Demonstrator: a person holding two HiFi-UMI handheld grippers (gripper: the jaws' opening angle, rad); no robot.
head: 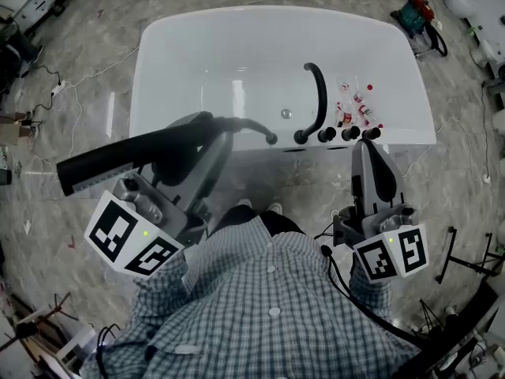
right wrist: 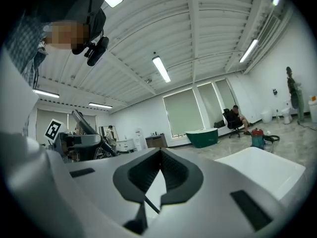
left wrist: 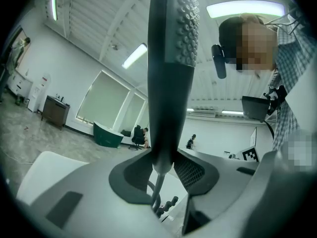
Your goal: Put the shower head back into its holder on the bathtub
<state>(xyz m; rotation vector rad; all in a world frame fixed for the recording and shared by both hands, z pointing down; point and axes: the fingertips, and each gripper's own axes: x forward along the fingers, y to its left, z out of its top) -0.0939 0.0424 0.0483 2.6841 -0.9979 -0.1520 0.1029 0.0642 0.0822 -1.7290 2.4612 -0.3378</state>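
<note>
One bathtub (head: 158,54) is standing on the floor, carrying one curved spout (head: 319,93), three black knobs (head: 349,133) and a cluster of small bottles (head: 353,105) too small for counting. One shower head (head: 110,164) is trailing one hose (head: 245,122), and two grippers are showing: the left gripper (head: 197,142) and the right gripper (head: 369,145).

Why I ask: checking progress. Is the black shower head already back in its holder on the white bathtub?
No, the left gripper holds the black shower head in the air, off the white bathtub.

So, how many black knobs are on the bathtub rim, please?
3: left knob, middle knob, right knob, in a row on the near rim beside the curved spout; the right gripper may hide another.
</note>
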